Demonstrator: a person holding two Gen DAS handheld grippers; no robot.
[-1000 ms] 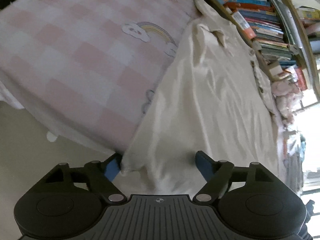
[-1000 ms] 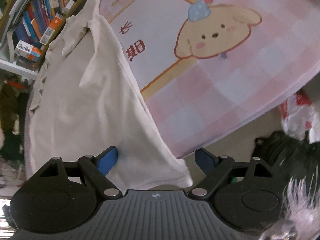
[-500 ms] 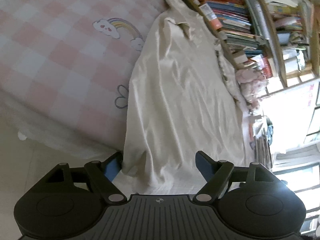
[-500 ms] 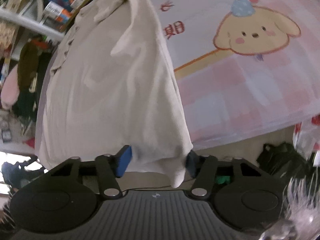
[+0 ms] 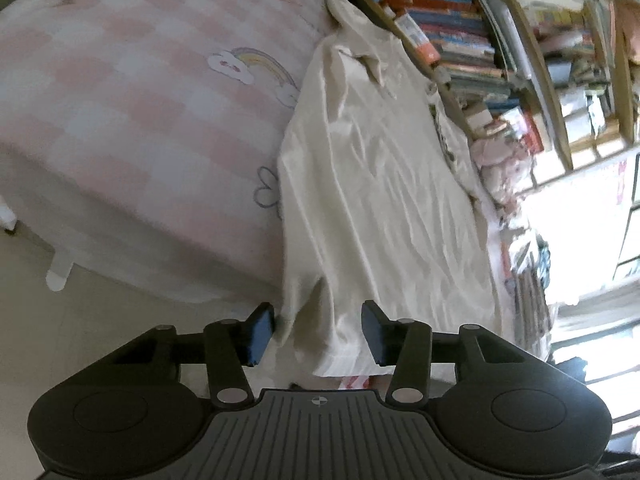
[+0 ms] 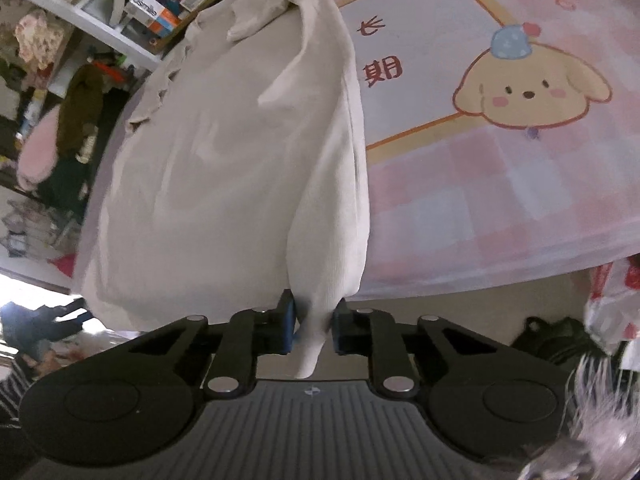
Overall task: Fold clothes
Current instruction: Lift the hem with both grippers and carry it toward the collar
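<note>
In the left wrist view, bare pale floor (image 5: 100, 320) is showing at the far left, and a pink checked bedspread (image 5: 140, 120) with a rainbow print is covering the bed and hanging over its near edge. The cream shirt (image 5: 372, 184) is lying lengthwise on the bed just right of that open stretch, its collar at the far end and its hem drooping over the near edge. The left gripper (image 5: 318, 332) is closing around the hem's left corner — cloth is sitting between the blue pads, though they are not visibly pressing it yet. To the right, a crowded bookshelf (image 5: 480, 40) is running right along the shirt's far side, leaving no clear room there, and a bright window is glaring beyond it.

In the right wrist view, the shelf clutter (image 6: 48, 120) is crowding the left side. The shirt (image 6: 224, 160) is bunching toward the right gripper (image 6: 314, 328), whose jaws are closing and already pinching the hem's other corner, a tip of cloth hanging below the pads. Rightward, the bedspread (image 6: 500, 200) with its puppy print is lying open — and dark bags (image 6: 560, 340) are sitting on the floor by the bed's near edge.
</note>
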